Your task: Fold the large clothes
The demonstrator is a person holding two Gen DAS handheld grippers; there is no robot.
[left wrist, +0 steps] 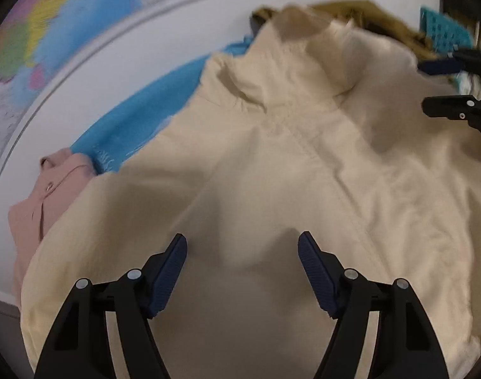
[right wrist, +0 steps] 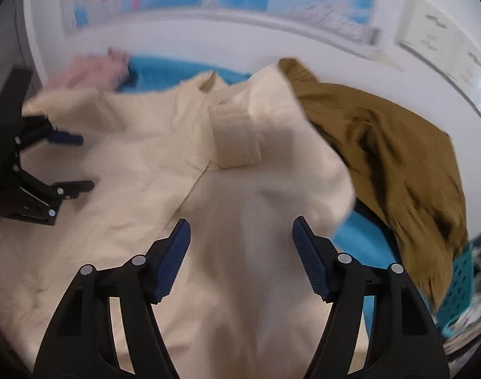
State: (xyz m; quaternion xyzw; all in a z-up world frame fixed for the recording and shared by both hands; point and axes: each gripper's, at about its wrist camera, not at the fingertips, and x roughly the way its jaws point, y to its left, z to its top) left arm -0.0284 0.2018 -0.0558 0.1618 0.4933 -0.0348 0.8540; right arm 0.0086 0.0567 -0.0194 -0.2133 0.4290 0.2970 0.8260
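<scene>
A large cream jacket (left wrist: pixel 272 189) lies spread out, collar at the far end; it also fills the right wrist view (right wrist: pixel 177 173), where a cuffed sleeve (right wrist: pixel 237 132) lies folded over its chest. My left gripper (left wrist: pixel 242 246) is open and empty just above the jacket's lower part. My right gripper (right wrist: pixel 240 230) is open and empty above the jacket's right side. The right gripper shows at the right edge of the left wrist view (left wrist: pixel 442 85), open. The left gripper shows at the left edge of the right wrist view (right wrist: pixel 79 162), open.
A blue garment (left wrist: pixel 129 126) and a pink shirt (left wrist: pixel 44 202) lie left of the jacket. An olive-brown garment (right wrist: pixel 398 158) lies to its right. A teal perforated basket (right wrist: pixel 461 281) stands at the far right. A white wall with a map (left wrist: pixel 82 15) runs behind.
</scene>
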